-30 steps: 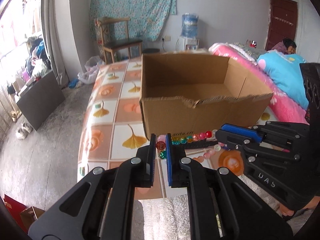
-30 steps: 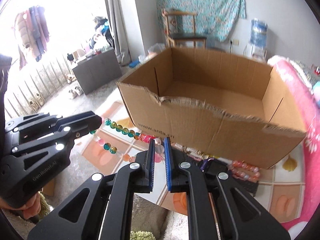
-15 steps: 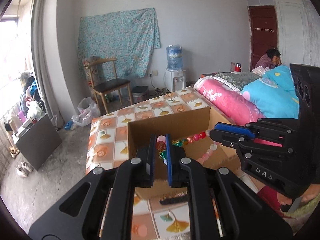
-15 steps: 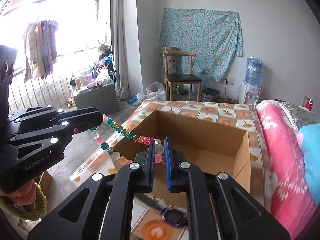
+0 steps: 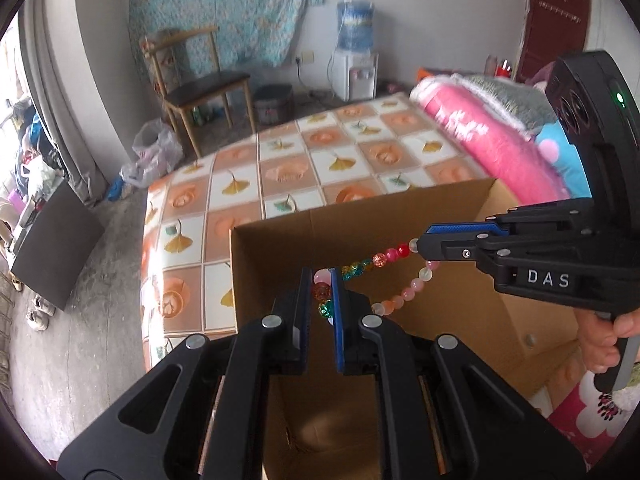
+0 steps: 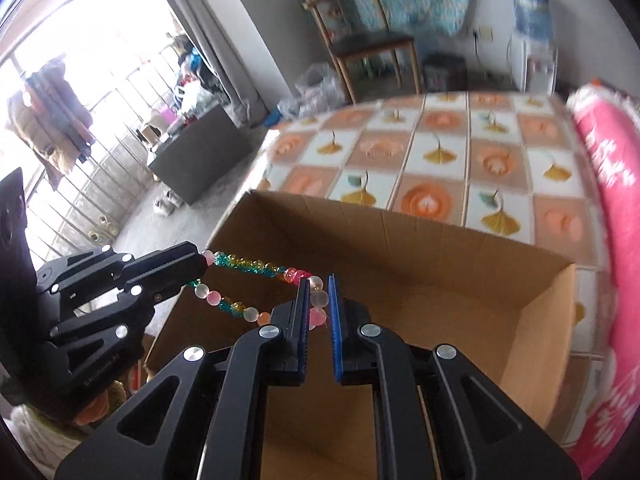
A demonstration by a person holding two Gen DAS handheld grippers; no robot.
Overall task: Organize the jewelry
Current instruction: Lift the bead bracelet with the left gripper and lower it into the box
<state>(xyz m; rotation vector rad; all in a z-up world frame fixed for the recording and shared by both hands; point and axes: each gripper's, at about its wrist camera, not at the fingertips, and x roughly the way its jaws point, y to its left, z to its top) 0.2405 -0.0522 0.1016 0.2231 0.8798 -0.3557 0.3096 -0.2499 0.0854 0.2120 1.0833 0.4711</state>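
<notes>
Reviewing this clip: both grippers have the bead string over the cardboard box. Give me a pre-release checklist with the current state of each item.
1. Left gripper shut on the bead string: ok, beads sit between its jaws.
2. Right gripper shut on the string's other end: ok.
3. String clear of the cardboard box walls: ok, it hangs as two strands between the grippers, touching no wall.
4. String above the box opening: ok, interior lies below in both views.
5. Box floor free where the string would land: cannot tell, the grippers hide much of it.
6. String intact, no loose beads: cannot tell.
</notes>
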